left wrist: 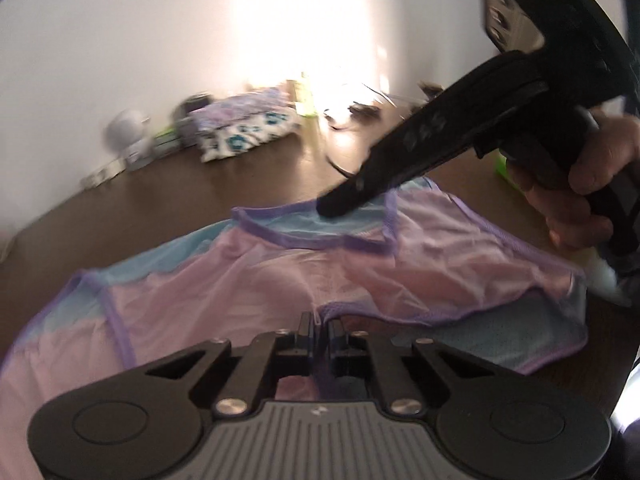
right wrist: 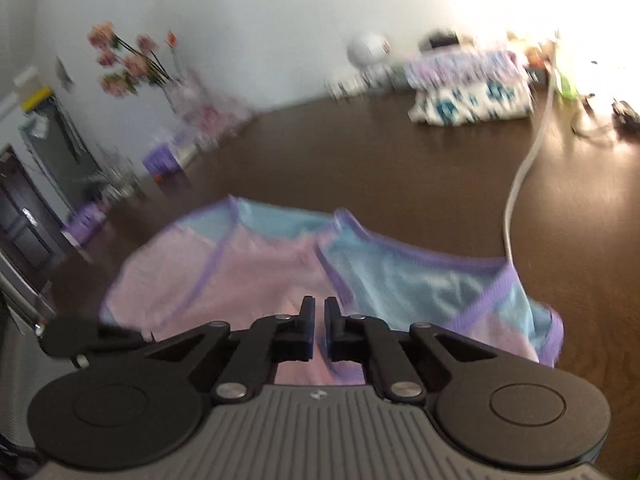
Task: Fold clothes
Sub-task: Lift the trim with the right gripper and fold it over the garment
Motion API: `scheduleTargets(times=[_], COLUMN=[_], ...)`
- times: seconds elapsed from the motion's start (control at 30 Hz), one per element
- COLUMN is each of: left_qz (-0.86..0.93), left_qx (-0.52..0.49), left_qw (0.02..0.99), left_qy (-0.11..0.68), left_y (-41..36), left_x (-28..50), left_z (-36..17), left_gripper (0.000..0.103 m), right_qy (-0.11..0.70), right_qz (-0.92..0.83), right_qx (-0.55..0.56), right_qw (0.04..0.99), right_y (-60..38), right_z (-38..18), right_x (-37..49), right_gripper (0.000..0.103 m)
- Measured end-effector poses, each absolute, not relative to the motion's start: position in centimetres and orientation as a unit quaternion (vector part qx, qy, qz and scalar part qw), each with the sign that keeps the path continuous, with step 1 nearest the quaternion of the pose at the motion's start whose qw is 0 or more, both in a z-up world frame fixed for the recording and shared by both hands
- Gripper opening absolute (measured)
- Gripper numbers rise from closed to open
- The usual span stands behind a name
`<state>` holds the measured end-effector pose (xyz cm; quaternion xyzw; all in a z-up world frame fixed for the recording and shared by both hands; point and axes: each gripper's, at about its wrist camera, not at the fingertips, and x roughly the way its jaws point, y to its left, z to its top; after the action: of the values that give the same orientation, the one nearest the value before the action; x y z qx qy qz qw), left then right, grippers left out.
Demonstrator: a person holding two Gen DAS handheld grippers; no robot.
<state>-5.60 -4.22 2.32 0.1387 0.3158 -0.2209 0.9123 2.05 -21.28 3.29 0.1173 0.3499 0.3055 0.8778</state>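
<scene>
Just ahead of your left gripper (left wrist: 319, 320), the pink and blue garment (left wrist: 280, 272) lay spread on the dark table (left wrist: 248, 176); its jaws pinched the near purple hem. Your right gripper (right wrist: 319, 312) was shut above the cloth, its grip unclear.

The garment (right wrist: 280, 264) lies spread on the near part of the table (right wrist: 400, 176). Far across the table, against the wall, sits a folded stack of clothes (right wrist: 472, 88), with a round object (right wrist: 366, 50) just left of it. A cable (right wrist: 520, 176) runs right of the garment. Flowers (right wrist: 128, 60) stand far left.
</scene>
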Motion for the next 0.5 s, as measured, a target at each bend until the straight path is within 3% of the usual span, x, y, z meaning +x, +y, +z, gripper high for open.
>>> scheduleTargets(times=[0.17, 0.23, 0.27, 0.3, 0.37, 0.43, 0.47, 0.5], left_qz=[-0.178, -0.164, -0.162, -0.165, -0.170, -0.177, -0.178, -0.180], left_qx=[0.065, 0.066, 0.077, 0.099, 0.142, 0.172, 0.179, 0.185], left_qw=[0.932, 0.938, 0.941, 0.941, 0.941, 0.937, 0.935, 0.932], left_qy=[0.308, 0.297, 0.288, 0.278, 0.257, 0.248, 0.251, 0.254], left_y=[-2.9, -2.8, -2.9, -3.3, -4.0, -4.8, -5.0, -5.2], left_x=[-6.9, -7.6, -8.0, -8.2, -8.5, -8.7, -8.5, -8.4], left_z=[2.2, 2.2, 2.3, 2.4, 2.4, 2.3, 2.1, 2.0], left_gripper=[0.006, 0.013, 0.017, 0.021, 0.028, 0.032, 0.032, 0.032], right_qy=[0.362, 0.382, 0.393, 0.404, 0.409, 0.424, 0.428, 0.429], right_qz=[0.302, 0.278, 0.276, 0.277, 0.284, 0.279, 0.277, 0.276], right_qx=[0.161, 0.136, 0.130, 0.125, 0.113, 0.097, 0.093, 0.090], right_qw=[0.867, 0.871, 0.867, 0.863, 0.860, 0.856, 0.856, 0.855], right_y=[-21.7, -21.3, -21.1, -21.0, -20.5, -19.8, -19.6, -19.4], right_z=[2.9, 2.7, 2.5, 2.4, 2.2, 1.6, 1.4, 1.3], right_x=[4.2, 4.3, 4.2, 4.1, 3.6, 3.4, 3.4, 3.3], right_gripper=[0.005, 0.008, 0.015, 0.029, 0.035, 0.034, 0.028, 0.008])
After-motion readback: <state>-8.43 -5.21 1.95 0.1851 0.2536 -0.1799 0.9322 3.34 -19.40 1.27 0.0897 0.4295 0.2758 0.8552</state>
